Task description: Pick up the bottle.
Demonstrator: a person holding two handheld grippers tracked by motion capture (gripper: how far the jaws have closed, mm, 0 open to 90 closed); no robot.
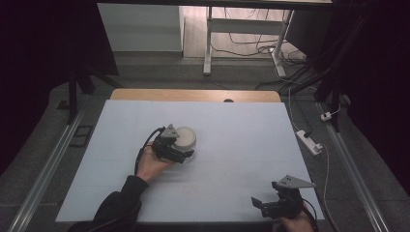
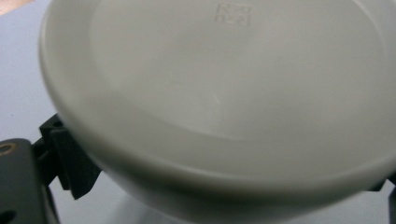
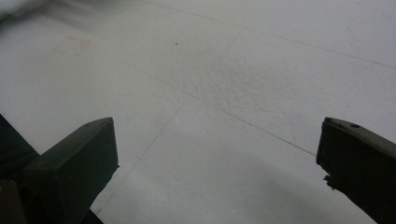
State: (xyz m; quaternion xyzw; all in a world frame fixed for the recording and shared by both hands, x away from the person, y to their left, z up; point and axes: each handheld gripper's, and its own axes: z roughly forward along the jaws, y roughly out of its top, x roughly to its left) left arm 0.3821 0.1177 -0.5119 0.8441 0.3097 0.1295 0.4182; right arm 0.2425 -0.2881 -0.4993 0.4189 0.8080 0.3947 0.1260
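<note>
While the person's left hand reaches in over the white table cover, the left gripper sits against the near side of a round white lidded container, left of the table's centre. In the left gripper view the container is very close and blurred; one black jaw shows at its lower left flank and a sliver of the other at the far right edge, so the jaws straddle the body below the lid rim. Whether they are pressing on the wall or only flanking it, I cannot tell.

Risks on this side, as judgement:
- Smooth, curved wall; a grip low on a round tub could slip or squirt it forward.
- If the jaws catch only under the lid rim, a lift may pop the lid rather than raise the tub.
- Contents unknown; a tilt could spill them.

Far right, near the table's front corner, the right gripper rests low, well apart from the container. In the right gripper view its jaws stand wide apart, released, with bare table cover between them. It gives the tub no steadying support; a one-handed slip would go unchecked.
</note>
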